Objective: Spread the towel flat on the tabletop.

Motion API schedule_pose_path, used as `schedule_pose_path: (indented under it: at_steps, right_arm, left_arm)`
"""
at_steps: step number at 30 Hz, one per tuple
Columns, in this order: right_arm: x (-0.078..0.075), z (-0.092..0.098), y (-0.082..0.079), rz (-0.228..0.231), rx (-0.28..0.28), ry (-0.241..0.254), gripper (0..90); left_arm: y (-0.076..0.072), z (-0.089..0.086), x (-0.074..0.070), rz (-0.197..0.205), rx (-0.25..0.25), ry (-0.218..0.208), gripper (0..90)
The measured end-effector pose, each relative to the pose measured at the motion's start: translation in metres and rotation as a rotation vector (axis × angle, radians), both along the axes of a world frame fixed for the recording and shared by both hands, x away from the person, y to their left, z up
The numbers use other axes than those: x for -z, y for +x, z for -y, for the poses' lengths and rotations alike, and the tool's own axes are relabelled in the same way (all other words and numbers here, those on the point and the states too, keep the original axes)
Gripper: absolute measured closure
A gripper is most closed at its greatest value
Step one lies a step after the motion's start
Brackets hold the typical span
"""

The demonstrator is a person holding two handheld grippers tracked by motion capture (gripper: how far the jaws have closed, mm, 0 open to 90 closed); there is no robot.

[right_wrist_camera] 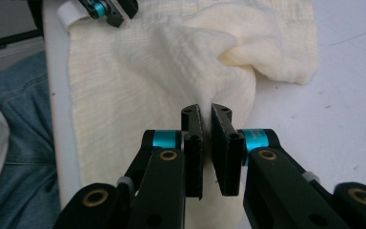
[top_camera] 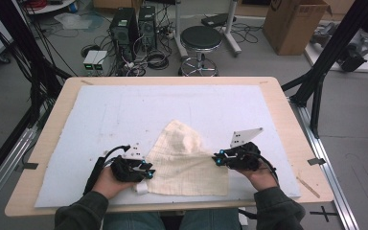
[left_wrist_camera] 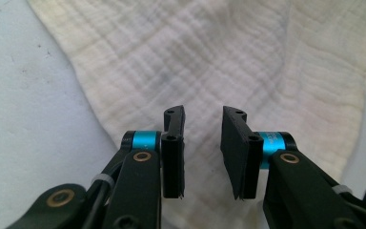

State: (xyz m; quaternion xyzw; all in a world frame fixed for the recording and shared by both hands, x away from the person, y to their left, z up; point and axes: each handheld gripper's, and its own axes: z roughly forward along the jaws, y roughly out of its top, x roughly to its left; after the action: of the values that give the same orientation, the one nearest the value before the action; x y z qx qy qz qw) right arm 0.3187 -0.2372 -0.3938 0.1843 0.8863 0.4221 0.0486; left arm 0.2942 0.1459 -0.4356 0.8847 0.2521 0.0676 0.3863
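Cloth point(top_camera: 188, 163) may slip: your right gripper point(right_wrist_camera: 206, 119) pinches only a thin fold, while your left gripper point(left_wrist_camera: 202, 125) hovers apart above it.

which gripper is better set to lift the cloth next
Right, probably. The right gripper has its jaws pinched on a fold of the cloth; the left gripper hangs open over it.

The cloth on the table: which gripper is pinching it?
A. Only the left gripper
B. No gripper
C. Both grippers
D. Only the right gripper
D: the right gripper has its jaws shut on a raised fold of the cloth, while the left gripper stands open above it.
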Motion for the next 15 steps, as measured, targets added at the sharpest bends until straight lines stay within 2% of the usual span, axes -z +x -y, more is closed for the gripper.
schedule_pose_path:
  at_steps: [1,3,4,6,10,12,15]
  right_arm:
    - [-0.001,0.000,-0.003,-0.003,-0.007,0.005,83.7]
    - [0.002,-0.003,-0.009,-0.037,-0.043,-0.006,80.1]
    - [0.005,-0.005,-0.011,-0.051,-0.060,-0.016,76.2]
    - [0.007,-0.005,-0.013,-0.065,-0.074,0.001,71.5]
    - [-0.002,0.004,-0.005,-0.044,-0.023,0.083,65.4]
    - [-0.007,0.007,0.002,-0.025,0.003,0.116,64.7]
    - [-0.007,0.008,0.014,-0.015,0.050,0.143,64.3]
  left_arm:
    - [-0.001,0.000,-0.001,-0.009,0.008,0.008,69.8]
    - [-0.001,0.000,-0.004,-0.012,0.023,-0.010,69.0]
    - [0.000,0.000,-0.006,-0.002,0.021,-0.026,68.4]
    - [0.005,0.000,-0.014,0.013,0.006,-0.056,66.1]
    - [0.027,0.005,-0.032,0.035,-0.038,-0.113,62.6]
    - [0.042,0.011,-0.039,0.060,-0.060,-0.128,61.1]
    - [0.068,0.023,-0.039,0.051,-0.123,-0.155,61.1]
